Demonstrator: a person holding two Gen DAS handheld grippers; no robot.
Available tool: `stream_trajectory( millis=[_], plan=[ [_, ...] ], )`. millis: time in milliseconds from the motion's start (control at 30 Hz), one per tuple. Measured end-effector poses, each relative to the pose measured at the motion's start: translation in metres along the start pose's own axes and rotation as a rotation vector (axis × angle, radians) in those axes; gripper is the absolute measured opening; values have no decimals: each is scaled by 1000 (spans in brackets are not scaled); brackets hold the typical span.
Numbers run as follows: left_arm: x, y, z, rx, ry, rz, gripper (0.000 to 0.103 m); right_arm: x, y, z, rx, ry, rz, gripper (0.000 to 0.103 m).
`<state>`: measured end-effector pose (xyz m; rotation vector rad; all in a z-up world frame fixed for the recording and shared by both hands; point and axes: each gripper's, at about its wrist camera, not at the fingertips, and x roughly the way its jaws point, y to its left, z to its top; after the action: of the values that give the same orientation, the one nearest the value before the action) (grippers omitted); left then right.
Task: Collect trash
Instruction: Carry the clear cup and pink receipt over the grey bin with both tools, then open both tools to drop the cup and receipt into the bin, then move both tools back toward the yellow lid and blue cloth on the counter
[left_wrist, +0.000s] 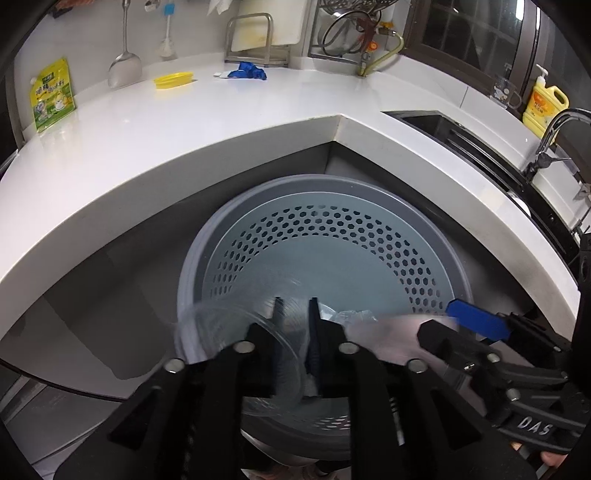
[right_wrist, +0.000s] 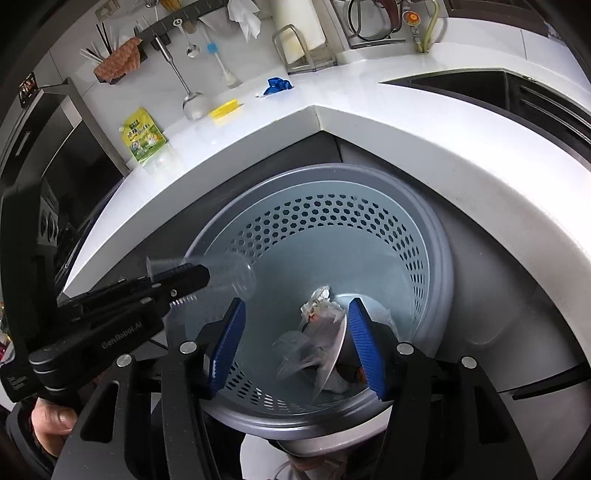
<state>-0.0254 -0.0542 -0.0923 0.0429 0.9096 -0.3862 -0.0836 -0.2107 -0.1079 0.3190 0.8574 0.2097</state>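
A grey perforated trash bin (left_wrist: 369, 236) stands on the floor in the counter's corner; it also shows in the right wrist view (right_wrist: 424, 236). My left gripper (left_wrist: 295, 325) is shut on a clear plastic cup (left_wrist: 236, 332) and holds it over the bin's rim; the cup also shows in the right wrist view (right_wrist: 236, 273). My right gripper (right_wrist: 295, 339) is open above the bin, with a blurred clear cup (right_wrist: 295, 350) below it inside. Crumpled paper trash (right_wrist: 321, 306) lies at the bin's bottom. A blue wrapper (left_wrist: 247, 70) and a yellow lid (left_wrist: 173, 79) lie on the counter.
A green pouch (left_wrist: 51, 94) leans at the counter's left. A ladle (left_wrist: 123, 66) hangs on the wall. A sink (left_wrist: 480, 140) with a yellow soap bottle (left_wrist: 543, 103) is at the right. A cutting-board rack (left_wrist: 255, 37) stands at the back.
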Motion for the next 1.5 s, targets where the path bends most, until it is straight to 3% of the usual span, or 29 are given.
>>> stream_trajectory(
  millis=[67,133,300,633,967,1500],
  plan=[
    [-2,3,0,-10,-9,6,42,-1,0,0,0,-2,-5,57],
    [-6,5,0,-16,-24,8,51,-1,-1,0,5,-3,-3,58],
    [-14,8,1,-15,-48,26,59,-5,-1,-1,6,-19,-3,60],
    [-37,24,5,-50,-117,73,89,-18,7,0,-34,-83,-23,70],
    [-66,55,28,-105,-204,125,96,-26,27,29,-132,-185,-64,76],
    [-74,103,139,-102,-330,205,97,3,49,153,-244,-227,-10,79]
  ],
)
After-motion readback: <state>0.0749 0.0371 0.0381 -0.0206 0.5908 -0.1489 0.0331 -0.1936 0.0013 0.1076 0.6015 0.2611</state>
